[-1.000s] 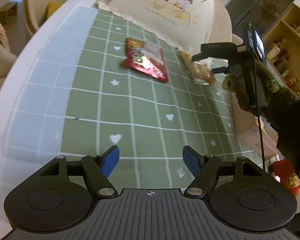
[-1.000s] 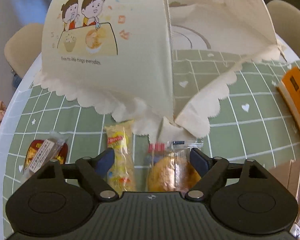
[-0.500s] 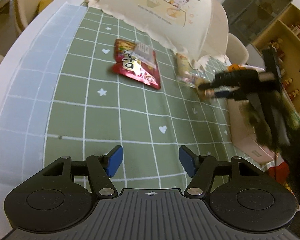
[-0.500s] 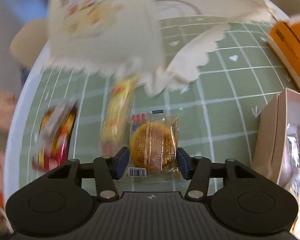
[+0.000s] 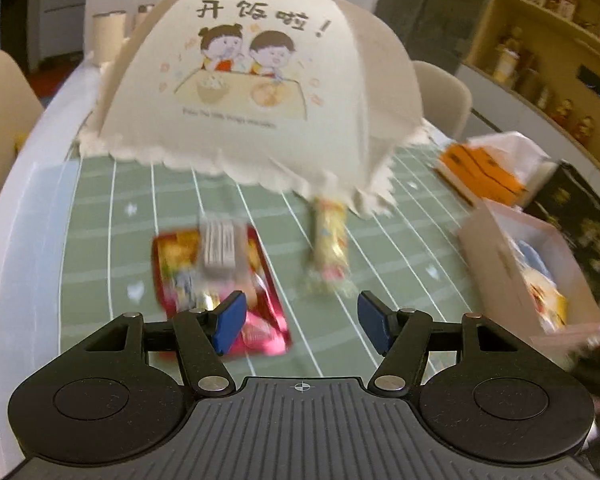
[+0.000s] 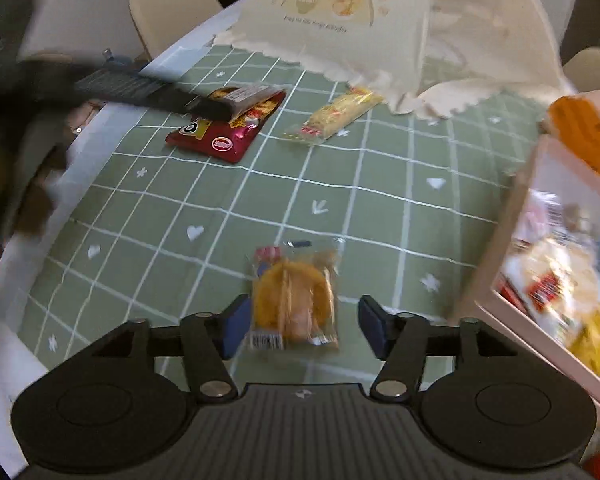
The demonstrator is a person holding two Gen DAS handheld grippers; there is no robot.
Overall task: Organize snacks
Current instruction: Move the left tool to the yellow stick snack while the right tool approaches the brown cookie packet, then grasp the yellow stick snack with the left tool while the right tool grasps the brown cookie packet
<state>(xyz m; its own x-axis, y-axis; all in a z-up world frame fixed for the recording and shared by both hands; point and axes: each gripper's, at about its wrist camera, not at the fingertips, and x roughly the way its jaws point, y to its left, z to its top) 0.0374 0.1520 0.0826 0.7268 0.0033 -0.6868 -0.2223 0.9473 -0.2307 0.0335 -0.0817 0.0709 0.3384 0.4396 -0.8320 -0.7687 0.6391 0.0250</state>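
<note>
Tablecloth of green grid spreads under everything, with the cream food cover standing at its far end and one open box of snacks at the right edge. Since a second ago the left gripper has swung low toward the red packet — jaws wide apart, empty, the left pad over the packet's near corner. The right gripper has pulled back from the cover's hem; its jaws now stand parted, the round cake packet between them, seemingly loose. Three snacks are out: one red packet, one yellow bar, one cake. A small clear sachet lies on the red packet.
</note>
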